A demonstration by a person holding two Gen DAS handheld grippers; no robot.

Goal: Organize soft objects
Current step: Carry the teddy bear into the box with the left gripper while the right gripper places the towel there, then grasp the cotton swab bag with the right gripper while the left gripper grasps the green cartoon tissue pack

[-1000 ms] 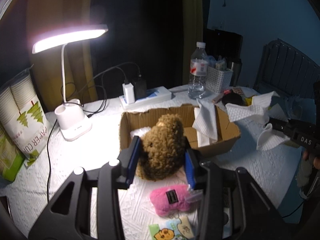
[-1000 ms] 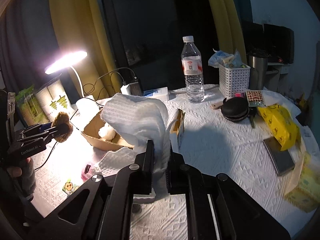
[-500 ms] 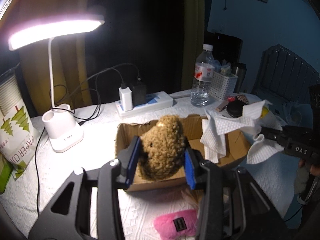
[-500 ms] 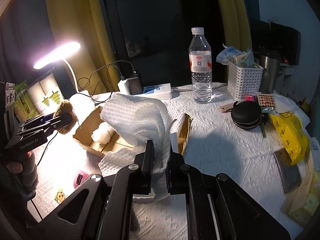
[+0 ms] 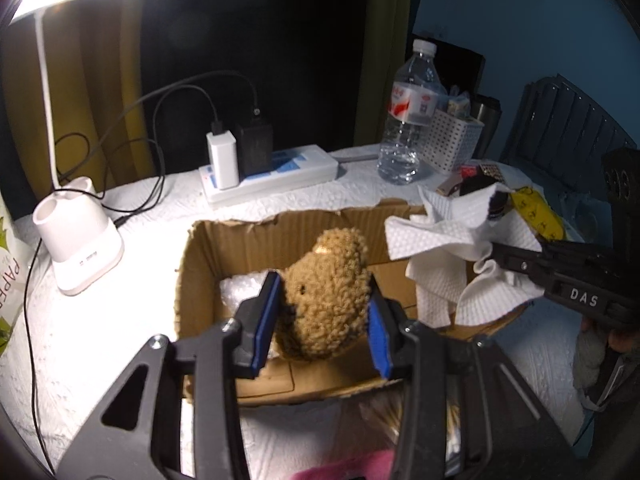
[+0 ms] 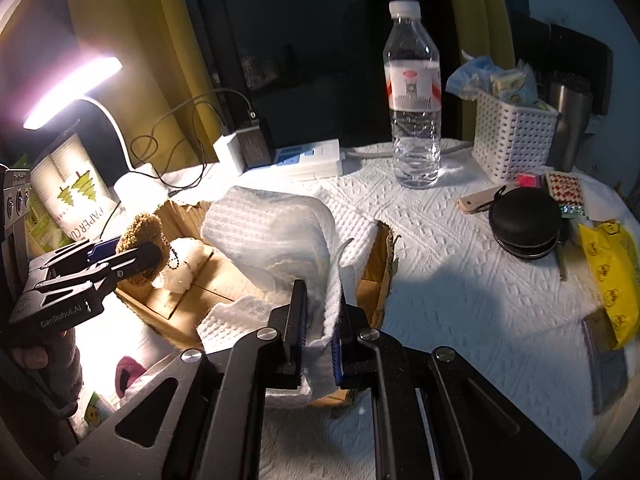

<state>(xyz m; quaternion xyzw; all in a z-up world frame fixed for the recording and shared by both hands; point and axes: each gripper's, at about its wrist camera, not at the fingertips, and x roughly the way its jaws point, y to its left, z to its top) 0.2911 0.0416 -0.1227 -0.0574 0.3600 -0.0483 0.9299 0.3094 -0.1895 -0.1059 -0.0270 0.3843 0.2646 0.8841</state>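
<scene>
Now a curly, tan-brown plush toy is clamped between the blue pads of the left gripper and is held just above the open brown cardboard box, over its left half. The box has torn, ragged edges and a flat corrugated floor. Inside it, at the left end, a soft white fluffy lump is seen, and a small bead chain hangs from the toy beside it. An embossed white paper towel, crumpled and puffed, is pinched tightly by the right gripper and is held over the right part of the box. In front of the box a pink plush piece lies on the white textured cloth. Behind the box a white power strip and a clear plastic water bottle are placed.
</scene>
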